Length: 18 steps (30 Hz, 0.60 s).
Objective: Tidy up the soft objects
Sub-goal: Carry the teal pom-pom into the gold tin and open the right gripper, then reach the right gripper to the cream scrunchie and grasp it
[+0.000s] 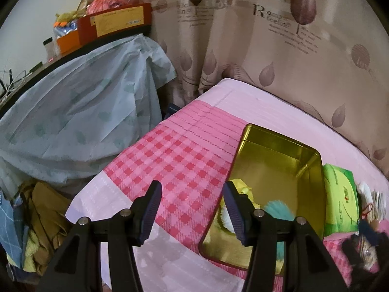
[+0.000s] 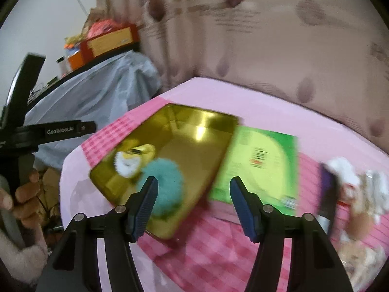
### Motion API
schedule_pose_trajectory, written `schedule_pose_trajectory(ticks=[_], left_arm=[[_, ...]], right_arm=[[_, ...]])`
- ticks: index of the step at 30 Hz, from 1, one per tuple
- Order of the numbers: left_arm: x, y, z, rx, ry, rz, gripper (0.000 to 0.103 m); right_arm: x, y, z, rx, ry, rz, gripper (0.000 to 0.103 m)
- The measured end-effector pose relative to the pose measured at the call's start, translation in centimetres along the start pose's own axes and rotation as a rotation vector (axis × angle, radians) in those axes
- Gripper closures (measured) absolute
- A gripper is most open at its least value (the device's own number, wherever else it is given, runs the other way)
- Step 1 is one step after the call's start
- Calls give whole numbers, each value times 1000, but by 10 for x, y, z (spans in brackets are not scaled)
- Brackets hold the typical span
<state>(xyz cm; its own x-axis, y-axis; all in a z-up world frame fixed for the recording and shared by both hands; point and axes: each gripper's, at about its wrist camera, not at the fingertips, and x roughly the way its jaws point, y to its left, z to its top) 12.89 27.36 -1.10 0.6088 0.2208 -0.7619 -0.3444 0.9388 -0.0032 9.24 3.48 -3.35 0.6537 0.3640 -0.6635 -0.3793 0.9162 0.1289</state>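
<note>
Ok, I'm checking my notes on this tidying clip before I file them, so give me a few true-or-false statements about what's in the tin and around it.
1. The gold tin holds a teal fluffy toy and a yellow-and-white one. True.
2. The green packet lies inside the tin. False: it lies on the pink bedspread, right beside the tin.
3. The right gripper is clamped on the teal toy. False: its jaws stand apart with nothing between them.
4. The left gripper is open and empty. True.
5. More soft toys lie outside the tin, beyond the green packet. True.
</note>
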Motion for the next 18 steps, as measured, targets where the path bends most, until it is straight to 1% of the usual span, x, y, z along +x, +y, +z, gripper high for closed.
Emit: schedule_pose_trajectory(ticks=[4,8,11,13,15,18], left_arm=[[-1,-3,-2,10,-4,-1,49],[-4,-8,-4,24,-9,-7,49],[-5,-16,-7,51,-11,-14,49],[-6,-24,-10,74,-15,-18,49],[-8,-32,-12,105,-26,-29,49],[-13,-41,-15,141,-47,-62,49]], right_arm=[[-35,-43,-13,36,-32,-109,43],[-73,-105,-33,130,-49,-232,39],[-89,-148,-47,197,-42,-316,39],[-98,-177,-63,252,-24,-366,39],[-100,-198,-76,292,-3,-401,37],[-96,-218,-95,341,32,-429,34]])
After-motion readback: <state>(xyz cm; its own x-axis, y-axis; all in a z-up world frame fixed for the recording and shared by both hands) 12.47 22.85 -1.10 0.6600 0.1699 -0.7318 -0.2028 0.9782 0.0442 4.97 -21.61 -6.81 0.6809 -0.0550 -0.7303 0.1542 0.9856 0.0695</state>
